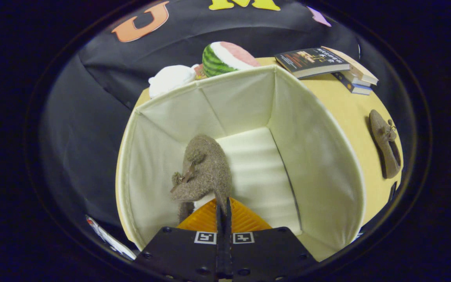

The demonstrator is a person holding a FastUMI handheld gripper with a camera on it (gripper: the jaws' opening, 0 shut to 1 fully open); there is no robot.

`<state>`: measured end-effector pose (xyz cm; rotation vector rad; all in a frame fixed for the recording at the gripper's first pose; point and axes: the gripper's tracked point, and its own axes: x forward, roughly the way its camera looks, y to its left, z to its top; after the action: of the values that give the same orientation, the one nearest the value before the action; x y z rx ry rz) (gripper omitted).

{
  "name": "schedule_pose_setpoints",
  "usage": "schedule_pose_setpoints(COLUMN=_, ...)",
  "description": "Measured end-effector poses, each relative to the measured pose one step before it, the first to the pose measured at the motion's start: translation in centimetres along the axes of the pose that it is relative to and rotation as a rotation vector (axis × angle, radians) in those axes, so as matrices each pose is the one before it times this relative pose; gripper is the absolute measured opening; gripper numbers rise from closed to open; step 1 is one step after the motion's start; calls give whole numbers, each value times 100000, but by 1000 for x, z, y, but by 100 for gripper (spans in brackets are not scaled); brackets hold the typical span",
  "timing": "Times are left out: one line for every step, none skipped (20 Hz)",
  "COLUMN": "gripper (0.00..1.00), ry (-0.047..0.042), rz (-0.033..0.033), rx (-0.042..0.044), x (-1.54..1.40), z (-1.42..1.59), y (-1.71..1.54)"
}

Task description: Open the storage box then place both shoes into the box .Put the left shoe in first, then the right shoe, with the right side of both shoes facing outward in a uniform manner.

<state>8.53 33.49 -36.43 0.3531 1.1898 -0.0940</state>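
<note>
A cream fabric storage box point(319, 156) stands open on a yellow table point(350, 113). My gripper point(223, 203) hangs over the box and is shut on a fuzzy brown shoe point(206, 168), pinching its heel edge between the fingers. The shoe hangs inside the box near the left wall, toe pointing down toward the box floor, its small bow showing on the left. A second brown shoe point(385, 143) lies flat on the table to the right of the box.
Behind the box sit a watermelon-shaped plush point(227, 58) and a white soft object point(170, 79). A stack of books point(327, 66) lies at the far right of the table. Something flat and white point(110, 239) shows below the box's left side.
</note>
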Motion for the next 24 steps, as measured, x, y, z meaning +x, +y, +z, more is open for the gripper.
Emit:
schedule_pose_setpoints(gripper=3, ry=1539, rz=-190, rx=-715, x=480, z=-372, y=109)
schedule_pose_setpoints(gripper=3, ry=1834, rz=307, rx=-450, x=27, z=-340, y=204)
schedule_pose_setpoints(gripper=8, ry=2057, rz=586, rx=-436, x=459, z=-372, y=150)
schedule_pose_setpoints(gripper=14, ry=941, rz=-244, rx=-452, x=473, z=-388, y=-75)
schedule_pose_setpoints(gripper=21, ry=132, rz=1249, rx=-292, x=-623, z=249, y=203)
schedule_pose_setpoints(gripper=31, ry=-548, rz=-29, rx=-1047, x=157, z=163, y=-50)
schedule_pose_setpoints(gripper=38, ry=-1485, rz=569, rx=-1285, x=-537, z=140, y=281)
schedule_pose_setpoints(gripper=42, ry=-1530, rz=-71, rx=-2030, x=-419, z=192, y=74)
schedule_pose_setpoints(gripper=46, ry=-1797, rz=565, rx=-1808, x=-573, z=167, y=66)
schedule_pose_setpoints(gripper=47, ry=-1785, rz=2, rx=-1665, x=-592, z=80, y=-63)
schedule_pose_setpoints(gripper=54, ry=-2007, rz=14, rx=-1554, x=-785, z=121, y=-97)
schedule_pose_setpoints(gripper=60, ry=-3471, rz=710, rx=-966, x=-1007, z=407, y=120)
schedule_pose_setpoints(gripper=67, ry=-3326, rz=131, rx=-1681, x=-977, z=476, y=-22)
schedule_pose_setpoints(gripper=70, ry=-3512, rz=301, rx=-1821, x=-1046, z=540, y=-109)
schedule_pose_setpoints(gripper=74, ry=-3593, rz=344, rx=-1582, x=-1283, z=846, y=-103)
schedule_pose_setpoints(gripper=78, ry=-3522, rz=681, rx=-1101, x=-1100, z=790, y=-142)
schedule_pose_setpoints(gripper=85, ry=-3555, rz=317, rx=-1067, x=-1371, z=791, y=-332)
schedule_pose_setpoints(gripper=88, ry=-3976, rz=49, rx=-558, x=-1305, z=851, y=-512)
schedule_pose_setpoints(gripper=92, ry=-3905, rz=64, rx=-235, x=-1205, z=764, y=-649)
schedule_pose_setpoints(gripper=93, ry=-3327, rz=169, rx=-480, x=-1092, z=695, y=-634)
schedule_pose_setpoints(gripper=96, ry=-2671, rz=277, rx=-732, x=-984, z=658, y=-732)
schedule_pose_setpoints(gripper=96, ry=-2031, rz=346, rx=-626, x=-1072, z=520, y=-891)
schedule_pose_setpoints(gripper=96, ry=-2131, rz=972, rx=-179, x=-1028, z=486, y=-897)
schedule_pose_setpoints(gripper=96, ry=-2559, rz=355, rx=-81, x=-928, z=595, y=-1150)
